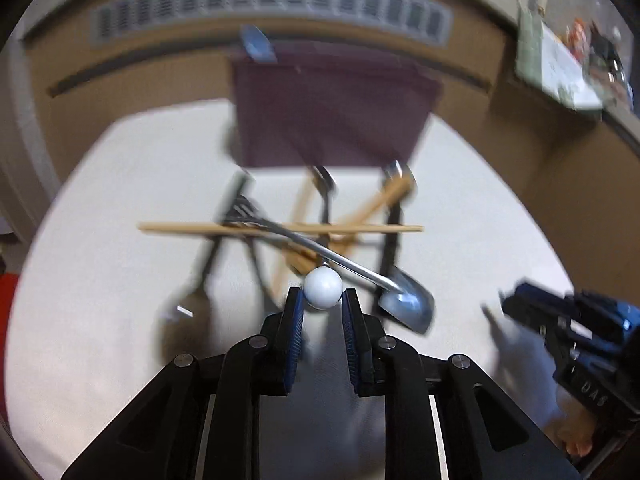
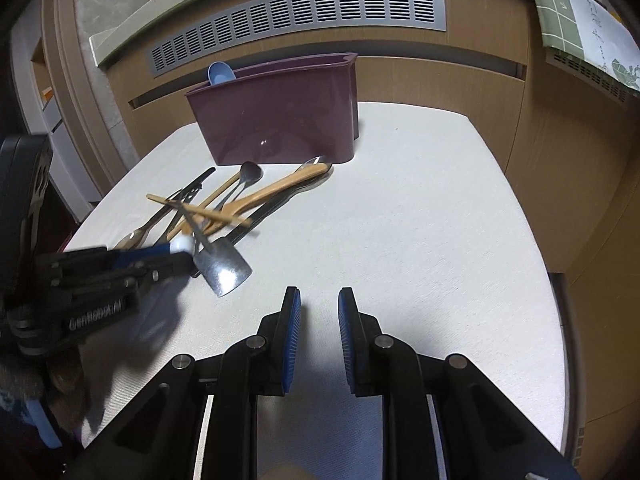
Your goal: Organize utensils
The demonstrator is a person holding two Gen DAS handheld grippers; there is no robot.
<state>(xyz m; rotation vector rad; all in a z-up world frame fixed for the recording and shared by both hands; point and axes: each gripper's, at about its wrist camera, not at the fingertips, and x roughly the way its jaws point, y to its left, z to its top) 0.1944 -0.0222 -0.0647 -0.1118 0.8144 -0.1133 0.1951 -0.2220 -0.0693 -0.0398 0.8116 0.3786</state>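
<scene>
My left gripper (image 1: 322,294) is shut on the white ball end (image 1: 323,291) of a metal utensil, at the near edge of a pile of utensils (image 1: 304,224): wooden chopsticks, dark spoons, a fork and a shovel-shaped metal spoon (image 1: 408,300). The maroon utensil holder (image 1: 332,116) stands behind the pile with a blue spoon (image 1: 258,46) in it. In the right wrist view my right gripper (image 2: 319,300) is open and empty over bare table, right of the pile (image 2: 224,208). There the left gripper (image 2: 176,258) holds the white ball (image 2: 182,245). The holder (image 2: 276,116) stands beyond.
The white table (image 2: 420,220) is bordered by a wooden wall with a grey vent (image 2: 296,20) behind the holder. A green-checked cloth (image 2: 560,12) hangs at the upper right. The right gripper shows at the right edge of the left wrist view (image 1: 508,304).
</scene>
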